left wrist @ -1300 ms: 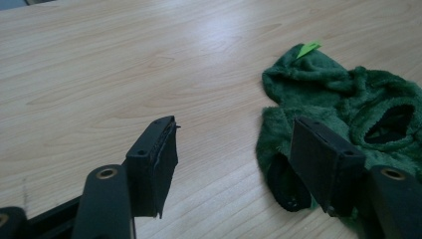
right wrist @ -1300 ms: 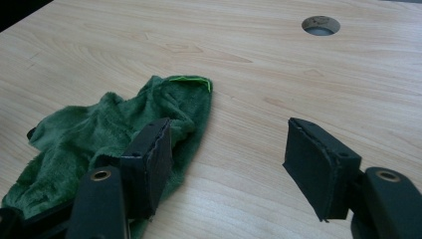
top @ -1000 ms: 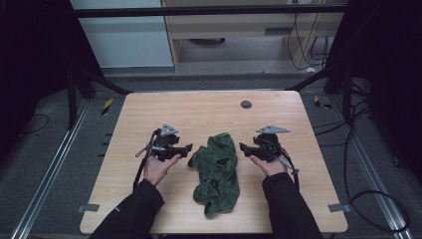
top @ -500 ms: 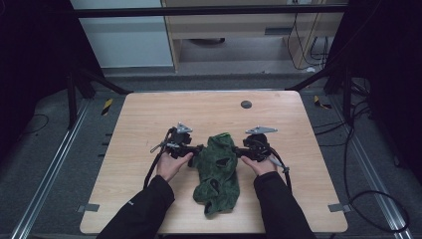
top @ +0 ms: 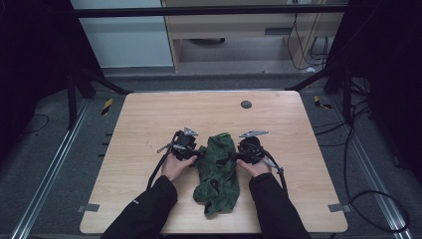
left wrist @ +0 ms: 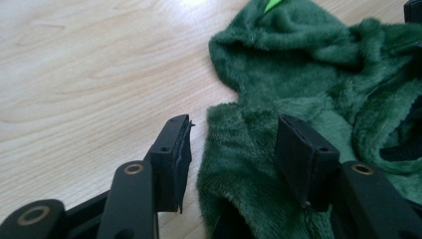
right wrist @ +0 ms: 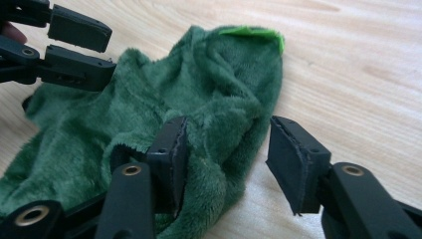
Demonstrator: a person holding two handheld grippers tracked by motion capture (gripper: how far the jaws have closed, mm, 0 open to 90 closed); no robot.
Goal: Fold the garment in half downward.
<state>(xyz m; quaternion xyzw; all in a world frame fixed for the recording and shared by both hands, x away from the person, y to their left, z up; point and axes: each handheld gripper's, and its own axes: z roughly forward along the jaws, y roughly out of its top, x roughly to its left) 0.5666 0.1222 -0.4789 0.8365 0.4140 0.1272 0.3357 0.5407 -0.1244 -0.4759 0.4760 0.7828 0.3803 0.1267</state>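
I am holding my left claw (left wrist: 233, 144) and right claw (right wrist: 226, 149), both released, straddling opposite edges of the green cloth (top: 217, 169).

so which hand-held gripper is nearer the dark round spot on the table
Right. The right hand-held gripper sits just below the spot; the left hand-held gripper lies farther off, down-left.

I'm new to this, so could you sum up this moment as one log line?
left gripper: open at green fleece garment | right gripper: open at its opposite edge | nothing gripped yet
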